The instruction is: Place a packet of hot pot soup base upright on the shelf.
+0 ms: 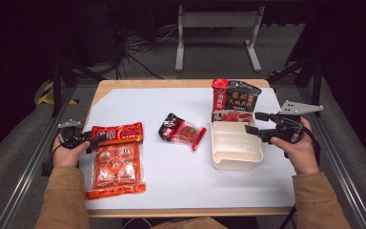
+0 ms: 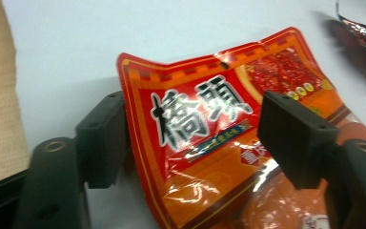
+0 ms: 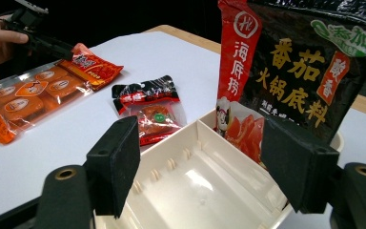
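White sheeting covers most of the counter, leaving a wooden strip bare along its far and near edges; the broad middle and near right of the sheet lie free. The orange-red packet lies at the left edge of the sheet, its near end resting on a clear pack of orange blocks. The left gripper comes in level from the left, its jaws spread either side of the packet's near corner; in the left gripper view the packet's edge sits just beside the left pad, the right pad stands in front of its face, and neither pad presses it, so it is not gripped. The right gripper hovers over the far end of the cream tray at the right, jaws wide apart and holding nothing. A black and red pouch stands upright in the tray's far end. Between packet and tray, well apart from both, lies a small red and black sachet.
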The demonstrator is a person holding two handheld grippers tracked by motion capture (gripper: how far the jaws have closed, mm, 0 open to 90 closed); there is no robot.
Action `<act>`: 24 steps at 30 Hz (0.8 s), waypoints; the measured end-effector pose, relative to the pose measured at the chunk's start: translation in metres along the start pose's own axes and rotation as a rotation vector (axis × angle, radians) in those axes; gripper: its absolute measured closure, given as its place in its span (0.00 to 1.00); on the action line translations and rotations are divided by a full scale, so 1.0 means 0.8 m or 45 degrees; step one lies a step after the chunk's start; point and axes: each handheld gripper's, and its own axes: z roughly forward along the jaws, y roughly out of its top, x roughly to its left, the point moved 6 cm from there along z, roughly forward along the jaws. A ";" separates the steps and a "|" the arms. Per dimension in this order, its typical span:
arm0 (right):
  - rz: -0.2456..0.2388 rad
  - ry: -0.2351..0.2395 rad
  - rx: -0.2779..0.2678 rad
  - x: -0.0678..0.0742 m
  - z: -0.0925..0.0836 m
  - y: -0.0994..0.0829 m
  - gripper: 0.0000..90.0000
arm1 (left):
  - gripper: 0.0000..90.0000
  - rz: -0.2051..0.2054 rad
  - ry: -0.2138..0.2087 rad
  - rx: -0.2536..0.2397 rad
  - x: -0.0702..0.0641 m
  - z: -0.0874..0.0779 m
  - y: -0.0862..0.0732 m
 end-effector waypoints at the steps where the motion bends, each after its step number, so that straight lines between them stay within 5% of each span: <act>1: -0.001 0.002 0.003 0.001 0.000 0.000 0.33 | 0.39 0.000 -0.020 -0.002 -0.002 -0.001 0.001; 12: 0.000 0.012 0.016 0.002 0.005 -0.003 0.34 | 0.53 0.067 -0.016 0.034 0.000 0.008 -0.005; 18: -0.001 0.014 0.017 0.003 0.006 -0.003 0.34 | 0.74 0.063 -0.010 0.011 -0.002 0.004 -0.005; 22: -0.006 0.014 0.012 0.003 0.005 -0.003 0.34 | 0.85 0.004 -0.095 -0.033 -0.006 -0.011 0.000; 24: -0.005 0.017 0.011 0.002 0.005 -0.003 0.34 | 0.87 0.022 -0.115 -0.030 -0.007 -0.012 0.000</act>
